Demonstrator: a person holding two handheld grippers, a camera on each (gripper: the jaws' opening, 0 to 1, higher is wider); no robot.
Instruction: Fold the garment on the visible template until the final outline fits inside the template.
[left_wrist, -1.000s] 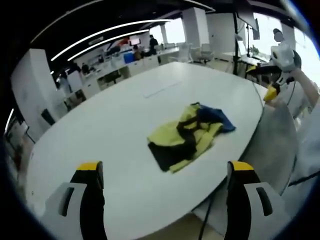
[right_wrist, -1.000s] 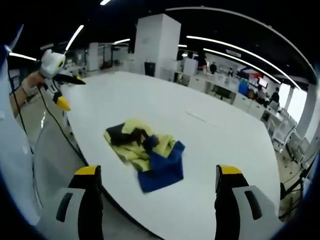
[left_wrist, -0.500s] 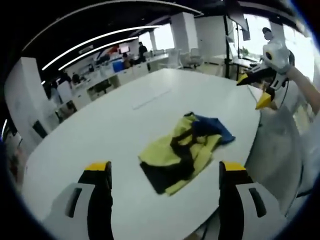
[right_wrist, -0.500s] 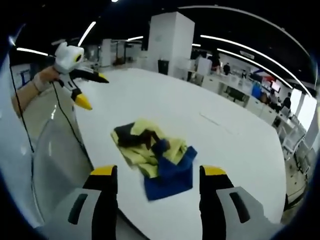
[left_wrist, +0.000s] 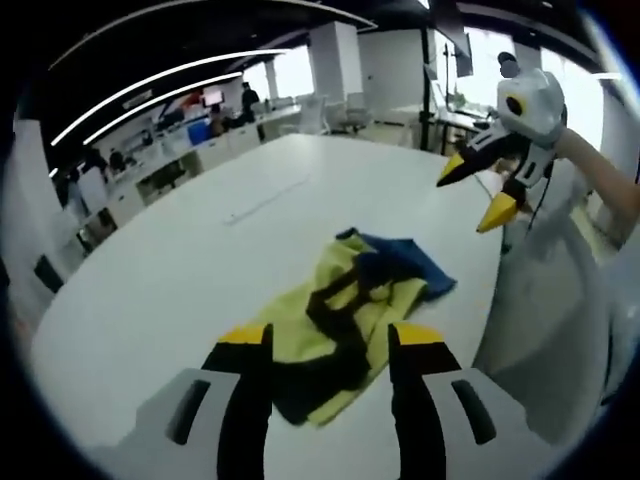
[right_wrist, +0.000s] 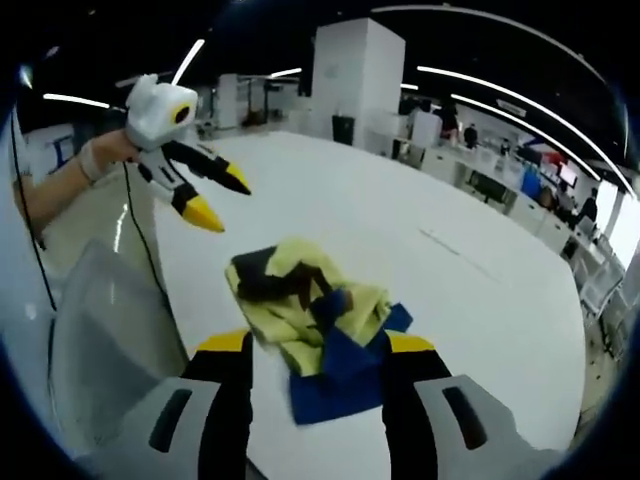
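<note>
Both my left gripper and right gripper hang open above the crumpled garment near the table edge; being soft and light, I would pinch it at a yellow corner.

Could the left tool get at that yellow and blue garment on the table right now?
Probably yes. The left tool hangs open right over the crumpled garment on the white table, with nothing between them; the right tool is off to one side.
</note>
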